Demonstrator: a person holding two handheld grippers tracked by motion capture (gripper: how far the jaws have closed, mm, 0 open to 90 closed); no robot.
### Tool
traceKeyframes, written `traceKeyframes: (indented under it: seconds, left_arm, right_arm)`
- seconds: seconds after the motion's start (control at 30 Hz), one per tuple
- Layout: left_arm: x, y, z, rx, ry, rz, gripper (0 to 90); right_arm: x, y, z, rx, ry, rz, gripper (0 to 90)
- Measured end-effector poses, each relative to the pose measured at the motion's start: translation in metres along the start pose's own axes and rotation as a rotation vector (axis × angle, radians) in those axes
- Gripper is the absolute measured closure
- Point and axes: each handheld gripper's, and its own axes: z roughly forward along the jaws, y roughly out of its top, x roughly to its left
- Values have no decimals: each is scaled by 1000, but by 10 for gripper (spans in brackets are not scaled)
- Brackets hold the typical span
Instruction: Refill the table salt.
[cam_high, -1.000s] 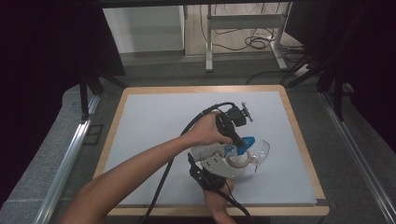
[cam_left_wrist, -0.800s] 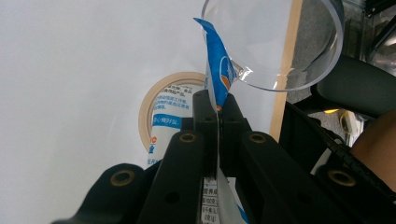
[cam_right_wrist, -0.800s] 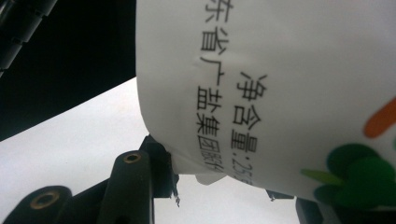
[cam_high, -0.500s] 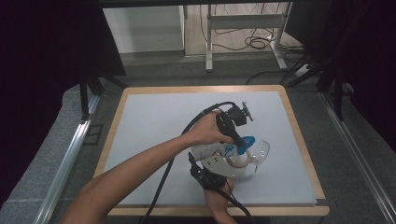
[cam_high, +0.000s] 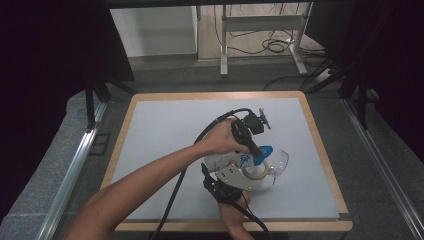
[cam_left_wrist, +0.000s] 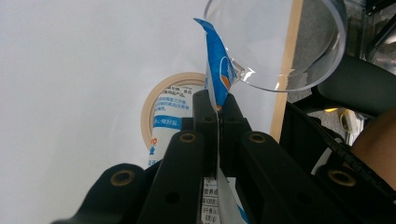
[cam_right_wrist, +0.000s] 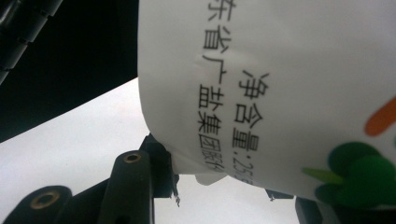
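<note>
A white bag (cam_high: 223, 161) with a blue top and printed text is held up over the white table mat between both grippers. My left gripper (cam_high: 260, 155) is shut on the bag's blue top corner (cam_left_wrist: 217, 79), with the jaws pressed together on it. That corner points at the rim of a clear plastic cup (cam_left_wrist: 280, 51), which lies tilted on the mat (cam_high: 279, 162). My right gripper (cam_right_wrist: 219, 184) grips the bag's lower white body (cam_right_wrist: 280, 84) from below. A beige tape roll (cam_left_wrist: 148, 109) lies on the mat under the bag, next to the cup (cam_high: 256, 173).
The white mat (cam_high: 165, 135) has a wooden border (cam_high: 320, 150); its right edge runs close behind the cup. Cables trail from both grippers toward the table's near edge. Metal rails run along both sides, and a stand's legs are on the floor beyond.
</note>
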Motion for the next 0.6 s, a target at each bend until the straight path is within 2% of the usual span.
traceKeyframes:
  seconds: [0.6]
  left_arm:
    - [2,1,3,-1,-7,1,899]
  right_arm:
    - [-1,0,-1,-1,5,10,552]
